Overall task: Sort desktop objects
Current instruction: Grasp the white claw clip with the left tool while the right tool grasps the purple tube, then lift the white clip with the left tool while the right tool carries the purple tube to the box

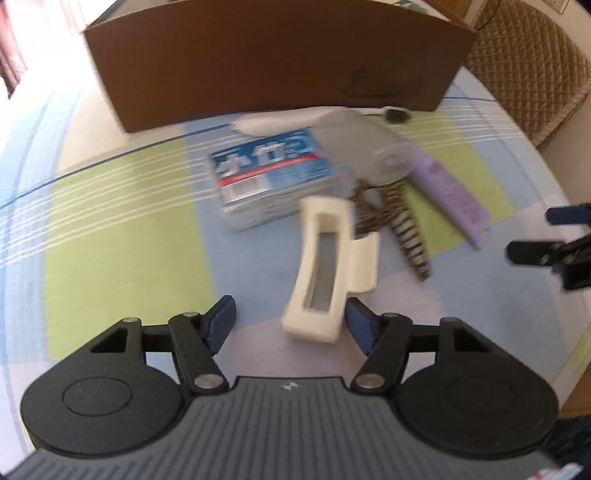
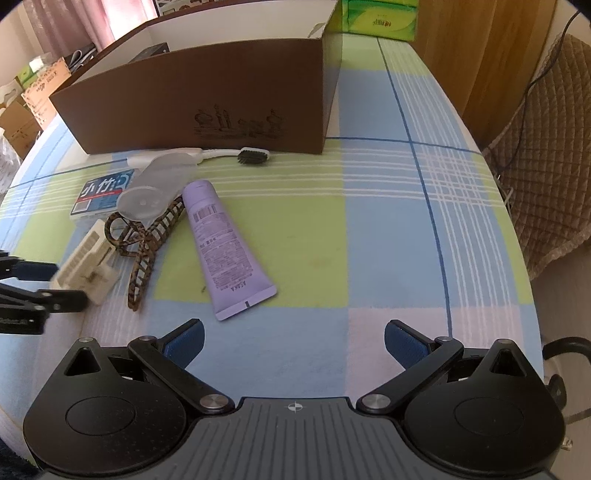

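Observation:
My left gripper (image 1: 291,321) is open. The near end of a cream hair clip (image 1: 328,266) lies between its fingers, close to the right pad. Beyond the clip lie a blue-labelled box (image 1: 273,173), a leopard-print hair claw (image 1: 391,221), a translucent case (image 1: 365,140), a purple tube (image 1: 450,192) and a white toothbrush (image 1: 295,118). My right gripper (image 2: 295,339) is open and holds nothing, a little nearer than the purple tube (image 2: 221,243). In the right wrist view the left gripper (image 2: 70,283) straddles the cream clip (image 2: 86,262) at the left edge.
An open brown cardboard box (image 2: 207,99) stands behind the items on the checked tablecloth (image 2: 369,240). A green tissue pack (image 2: 380,14) sits at the far end. A chair with a quilted cover (image 2: 546,166) stands off the table's right edge.

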The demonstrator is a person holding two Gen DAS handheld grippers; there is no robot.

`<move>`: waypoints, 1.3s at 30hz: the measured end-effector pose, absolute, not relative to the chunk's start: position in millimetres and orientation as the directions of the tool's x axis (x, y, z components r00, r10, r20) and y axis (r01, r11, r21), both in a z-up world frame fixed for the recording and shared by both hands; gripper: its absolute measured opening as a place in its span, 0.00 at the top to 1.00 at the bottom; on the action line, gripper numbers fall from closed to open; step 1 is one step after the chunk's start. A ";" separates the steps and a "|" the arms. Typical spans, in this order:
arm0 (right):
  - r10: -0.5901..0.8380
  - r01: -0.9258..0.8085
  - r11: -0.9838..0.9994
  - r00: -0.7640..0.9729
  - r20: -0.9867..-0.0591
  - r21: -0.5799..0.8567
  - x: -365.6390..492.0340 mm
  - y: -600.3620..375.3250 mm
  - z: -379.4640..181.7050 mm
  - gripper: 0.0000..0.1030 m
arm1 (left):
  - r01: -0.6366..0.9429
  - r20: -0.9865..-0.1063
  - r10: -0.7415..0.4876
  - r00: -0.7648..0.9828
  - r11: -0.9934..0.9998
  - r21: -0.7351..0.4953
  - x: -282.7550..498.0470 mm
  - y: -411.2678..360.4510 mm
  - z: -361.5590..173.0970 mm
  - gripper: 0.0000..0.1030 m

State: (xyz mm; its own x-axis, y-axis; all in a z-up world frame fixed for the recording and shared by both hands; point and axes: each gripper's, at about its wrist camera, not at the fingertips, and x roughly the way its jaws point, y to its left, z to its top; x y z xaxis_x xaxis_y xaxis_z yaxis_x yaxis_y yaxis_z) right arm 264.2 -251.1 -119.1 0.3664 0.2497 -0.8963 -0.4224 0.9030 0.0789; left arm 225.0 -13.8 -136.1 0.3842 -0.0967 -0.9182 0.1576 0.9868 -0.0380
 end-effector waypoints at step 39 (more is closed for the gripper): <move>0.340 -0.584 0.810 0.400 -0.851 0.049 267.6 -217.4 -126.7 0.03 | 0.018 -0.900 -0.040 0.434 0.999 -0.035 214.9 54.0 -133.7 0.63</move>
